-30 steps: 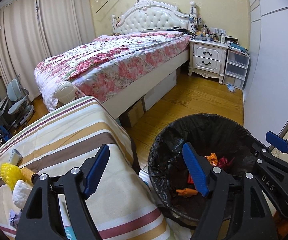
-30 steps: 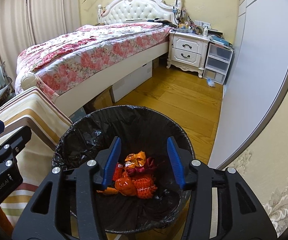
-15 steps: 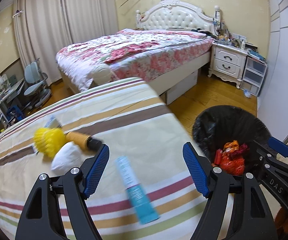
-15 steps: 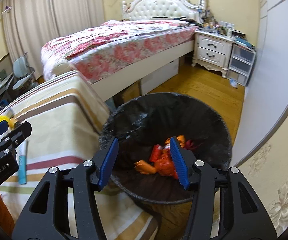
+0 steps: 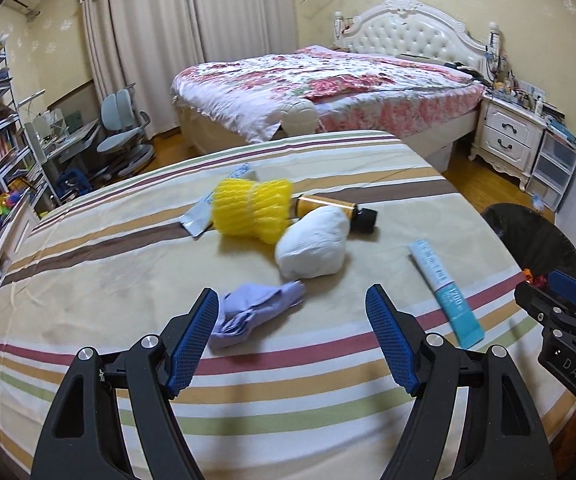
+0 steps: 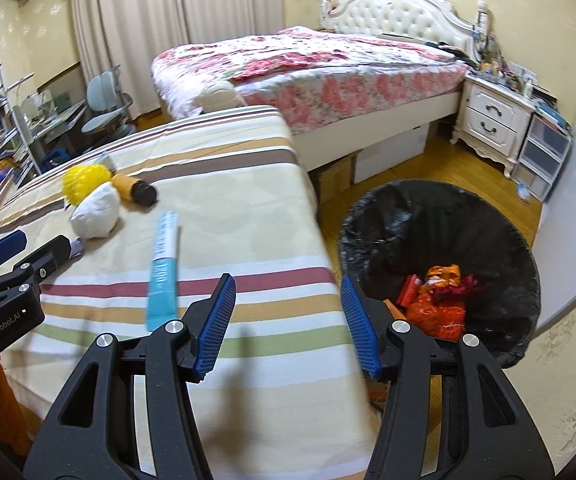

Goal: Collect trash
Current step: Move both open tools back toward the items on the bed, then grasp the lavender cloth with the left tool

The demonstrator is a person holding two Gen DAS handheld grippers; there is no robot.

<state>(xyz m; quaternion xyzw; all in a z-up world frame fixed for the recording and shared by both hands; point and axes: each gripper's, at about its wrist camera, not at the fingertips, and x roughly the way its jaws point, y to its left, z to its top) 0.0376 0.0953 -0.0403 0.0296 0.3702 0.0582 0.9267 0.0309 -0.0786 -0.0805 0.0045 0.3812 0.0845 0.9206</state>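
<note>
Trash lies scattered on a striped desk [image 5: 128,264] in a bedroom, and both grippers hang over it empty, so the step in hand looks like reaching for the next piece. The left gripper [image 5: 292,334] has its blue fingers [image 5: 192,344] wide apart with nothing between them; a crumpled purple cloth [image 5: 256,312] lies just beyond its left finger. Farther on sit a white wad [image 5: 314,242], a yellow foam net [image 5: 254,210], an amber bottle [image 5: 334,208] with a black cap, and a flat grey packet [image 5: 200,216], all close together. A white and teal tube [image 5: 446,292] lies apart toward the right. The right gripper [image 6: 286,324] also holds nothing, its fingers [image 6: 214,322] apart over the desk's right edge, with the tube [image 6: 164,268] near its left finger. A bin [image 6: 368,216] lined with black plastic stands on the floor just right of the desk, holding orange and red wrappers [image 6: 434,300]. The next move probably calls for lowering the left gripper over the cloth and closing on it, while the right could take the tube, then carrying each across to drop in the bin.
</note>
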